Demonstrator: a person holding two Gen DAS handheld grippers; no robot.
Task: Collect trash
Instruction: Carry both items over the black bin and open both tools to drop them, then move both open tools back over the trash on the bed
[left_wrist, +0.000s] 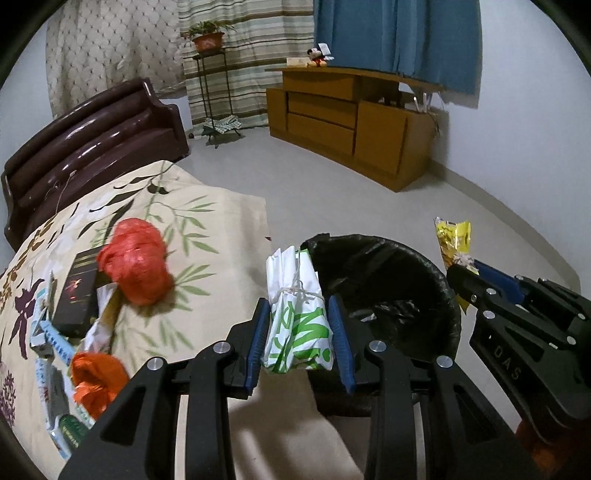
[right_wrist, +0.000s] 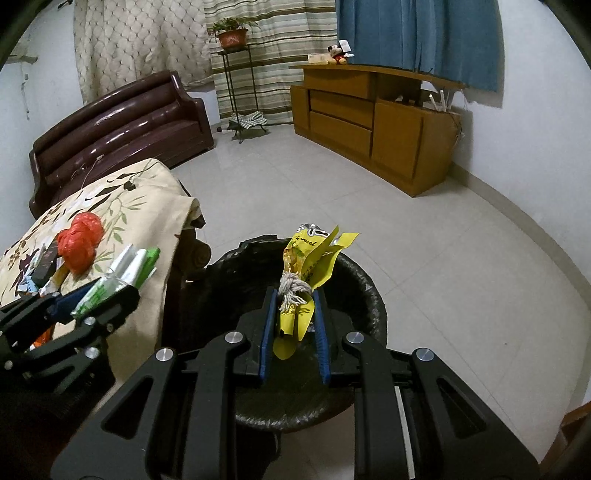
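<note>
Nearest, the left tool (left_wrist: 299, 325) clamps a folded white-and-green printed paper bundle tied with string (left_wrist: 297, 332), at the near rim of the round bin lined with a black plastic bag (left_wrist: 406, 273). Just beside it, the right tool (right_wrist: 295, 317) is closed on a crumpled yellow snack wrapper bound with pale string (right_wrist: 301, 295), held above the bin's opening. Left of the bin, the surface covered by a cream leaf-patterned cloth (left_wrist: 221, 229) carries a crumpled red plastic bag (left_wrist: 136, 264), an orange foil wrapper (left_wrist: 98, 380) and a black box (left_wrist: 75, 291). Farther off stand a dark brown sofa (right_wrist: 122, 125) and a wooden cabinet (right_wrist: 373, 122).
</note>
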